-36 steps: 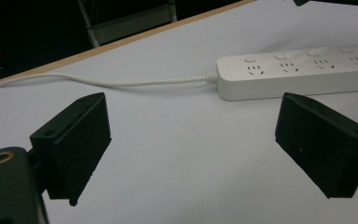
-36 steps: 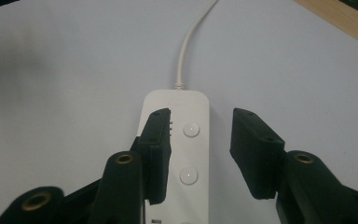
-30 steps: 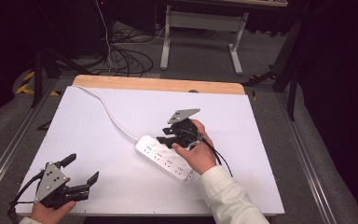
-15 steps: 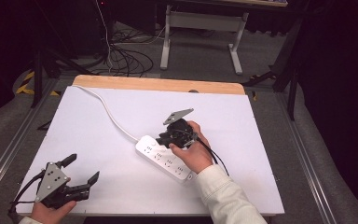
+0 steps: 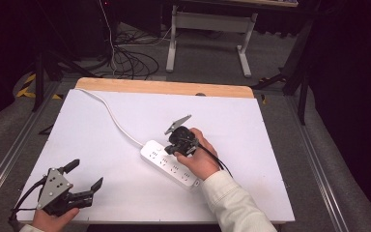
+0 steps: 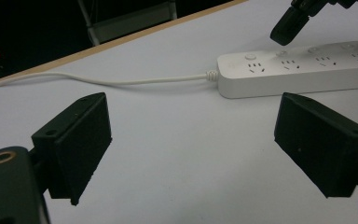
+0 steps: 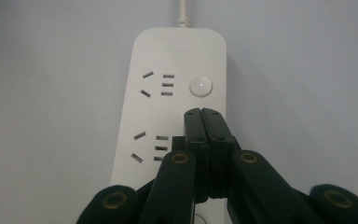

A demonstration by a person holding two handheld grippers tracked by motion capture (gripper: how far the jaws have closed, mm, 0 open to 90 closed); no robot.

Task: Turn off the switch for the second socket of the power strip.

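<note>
Closing over the last second, the right gripper is now hovering clenched and empty above the power strip mid-counter, nearing its round button. Pressing off-centre could be shoving the strip sideways. The left gripper is idling released near the front left corner.

The left gripper holds its two blocky black jaws wide apart over the matte white tabletop, with nothing between them. Beyond them lies a long white plastic power strip with round buttons beside its sockets, and its thin white cable curves away to the left toward the table's pale wooden edge. At the upper right, the black tip of the right gripper hangs just above the strip's near end.
</note>
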